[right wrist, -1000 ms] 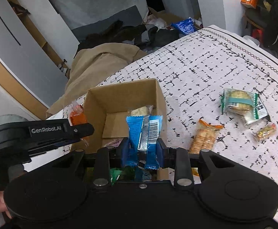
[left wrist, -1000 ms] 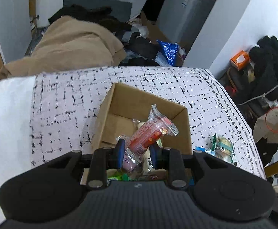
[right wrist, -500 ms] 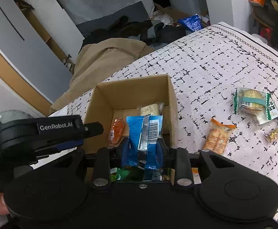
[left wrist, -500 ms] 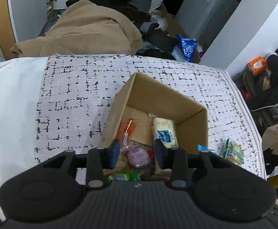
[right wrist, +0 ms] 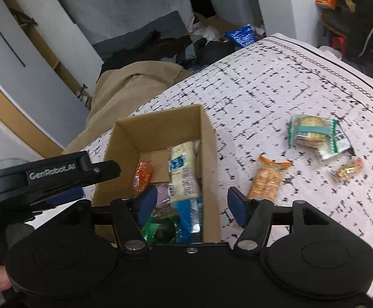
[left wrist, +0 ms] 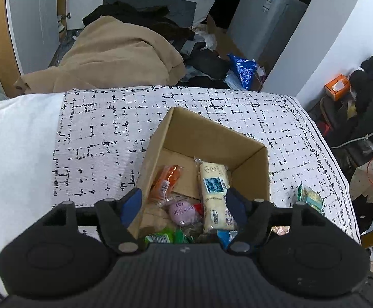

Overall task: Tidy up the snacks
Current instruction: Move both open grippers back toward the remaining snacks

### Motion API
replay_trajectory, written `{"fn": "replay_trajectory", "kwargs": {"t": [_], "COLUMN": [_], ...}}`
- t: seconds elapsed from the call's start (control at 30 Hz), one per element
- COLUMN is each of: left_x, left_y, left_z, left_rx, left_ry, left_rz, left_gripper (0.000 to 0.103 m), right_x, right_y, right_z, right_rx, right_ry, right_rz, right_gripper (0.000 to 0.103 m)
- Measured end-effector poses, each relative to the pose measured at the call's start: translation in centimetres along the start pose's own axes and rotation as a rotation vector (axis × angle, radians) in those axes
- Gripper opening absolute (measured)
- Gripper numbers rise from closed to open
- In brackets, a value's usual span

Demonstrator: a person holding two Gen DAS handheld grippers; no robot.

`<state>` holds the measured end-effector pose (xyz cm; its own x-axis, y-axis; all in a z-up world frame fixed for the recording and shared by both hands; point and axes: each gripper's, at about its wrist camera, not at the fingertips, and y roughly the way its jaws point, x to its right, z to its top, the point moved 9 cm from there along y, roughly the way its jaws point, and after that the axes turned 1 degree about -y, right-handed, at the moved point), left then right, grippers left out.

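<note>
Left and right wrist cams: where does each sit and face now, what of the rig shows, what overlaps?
Left wrist: above the cardboard box's near end, facing down into it; open left gripper shows.
Right wrist: above the box's near right corner, facing forward and down; open right gripper, left gripper and a thumb show.
Shared: box, cream packet, orange packet.

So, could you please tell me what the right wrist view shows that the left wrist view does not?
Only the right wrist view shows the orange cracker pack and the small gold candy lying on the patterned cloth, plus the left claw seen from outside.

Only the left wrist view shows the orange tissue box and the grey fridge in the background.

Both show the cardboard box holding the cream pack, orange snack and purple snack, the green-edged cracker pack outside it, and the tan blanket.
</note>
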<state>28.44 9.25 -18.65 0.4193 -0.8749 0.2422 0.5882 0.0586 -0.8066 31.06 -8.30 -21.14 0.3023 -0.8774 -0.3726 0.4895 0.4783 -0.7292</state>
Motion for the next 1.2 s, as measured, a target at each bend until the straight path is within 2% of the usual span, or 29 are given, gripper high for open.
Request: {"fn": "replay_trajectory", "kwargs": {"t": [0.1, 0.23, 0.33, 0.5, 0.7, 1.07, 1.2], "left_x": [0.6, 1.4, 1.8, 2.5, 4.0, 7.0, 8.4], "left_y": [-1.0, -2.2, -2.3, -2.9, -3.7, -4.3, -3.9], "left_z": [-0.1, -0.1, -0.2, -1.2, -1.8, -3.4, -4.4], "left_rx": [0.046, 0.087, 0.075, 0.063, 0.080, 0.094, 0.069], "left_ry": [0.043, 0.094, 0.126, 0.142, 0.161, 0.214, 0.229], "left_rz": [0.018, 0.046, 0.076, 0.075, 0.061, 0.061, 0.034], "left_gripper": [0.075, 0.082, 0.083, 0.086, 0.103, 0.103, 0.103], "right_x": [0.9, 1.8, 2.6, 3.8, 5.3, 9.1, 10.8], "right_y": [-0.9, -2.0, -2.7, -3.5, -4.7, -6.5, -6.6], "right_z": [-0.1, -0.4, -0.7, -0.9, -0.9, -1.7, -1.9], "right_rx": [0.015, 0.032, 0.042, 0.057, 0.088, 0.129, 0.126], "right_ry": [0.010, 0.027, 0.044, 0.055, 0.074, 0.117, 0.141], "right_rz": [-0.008, -0.017, -0.014, -0.025, -0.041, -0.053, -0.054], "right_gripper": [0.068, 0.076, 0.080, 0.086, 0.096, 0.096, 0.096]}}
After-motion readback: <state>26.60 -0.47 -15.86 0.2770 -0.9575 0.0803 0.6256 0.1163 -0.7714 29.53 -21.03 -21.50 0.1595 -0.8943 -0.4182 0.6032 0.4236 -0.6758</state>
